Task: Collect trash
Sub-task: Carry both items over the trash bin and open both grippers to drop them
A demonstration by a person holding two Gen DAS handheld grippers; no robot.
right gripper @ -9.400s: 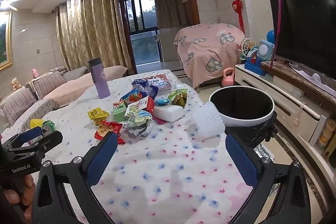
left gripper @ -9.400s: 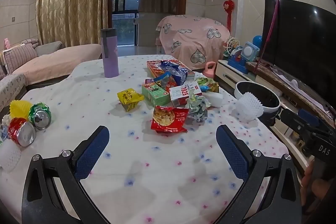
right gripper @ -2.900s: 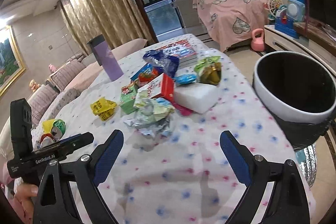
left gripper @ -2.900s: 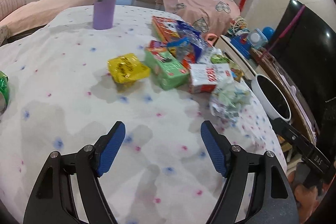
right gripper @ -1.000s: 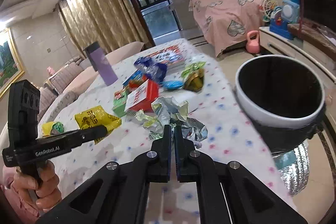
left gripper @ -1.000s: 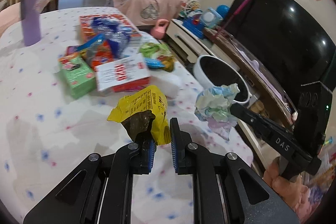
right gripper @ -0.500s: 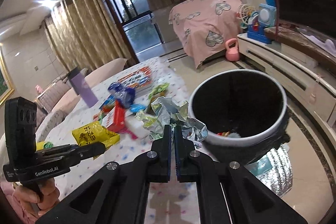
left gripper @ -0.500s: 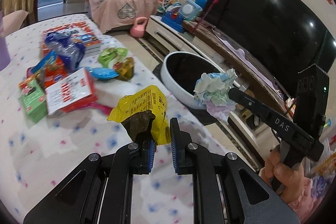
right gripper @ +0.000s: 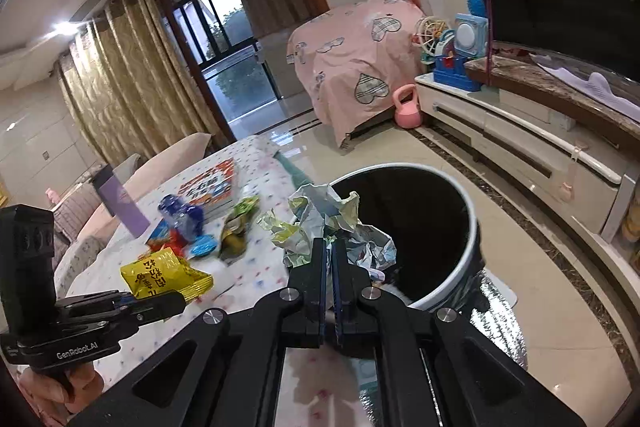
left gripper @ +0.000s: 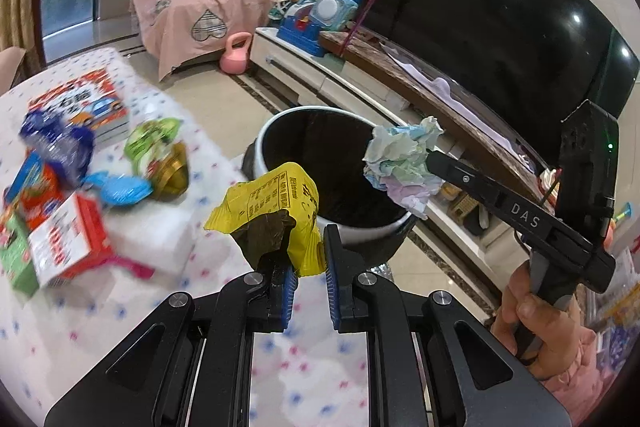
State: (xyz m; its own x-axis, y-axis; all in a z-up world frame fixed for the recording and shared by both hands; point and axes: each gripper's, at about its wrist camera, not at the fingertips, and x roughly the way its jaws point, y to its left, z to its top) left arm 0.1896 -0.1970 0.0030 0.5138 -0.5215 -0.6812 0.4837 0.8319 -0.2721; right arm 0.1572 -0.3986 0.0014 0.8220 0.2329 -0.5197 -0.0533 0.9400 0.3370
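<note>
My left gripper [left gripper: 307,263] is shut on a yellow snack wrapper [left gripper: 276,211] and holds it in the air at the near rim of the white trash bin [left gripper: 280,123] with a black liner. My right gripper [right gripper: 328,259] is shut on a crumpled paper wad [right gripper: 328,223] held over the bin's [right gripper: 468,239] near left rim. In the left wrist view the wad [left gripper: 404,163] hangs over the bin's right rim. In the right wrist view the yellow wrapper [right gripper: 164,275] is to the left, over the table.
Several wrappers and boxes lie on the dotted tablecloth [left gripper: 120,291], among them a red and white box [left gripper: 68,247] and a green wrapper [left gripper: 156,143]. A purple bottle [right gripper: 120,203] stands farther back. A TV cabinet [right gripper: 520,143] runs along the right.
Both grippers have carried their trash from over the table toward the bin. The bin is now closer and larger in both views.
</note>
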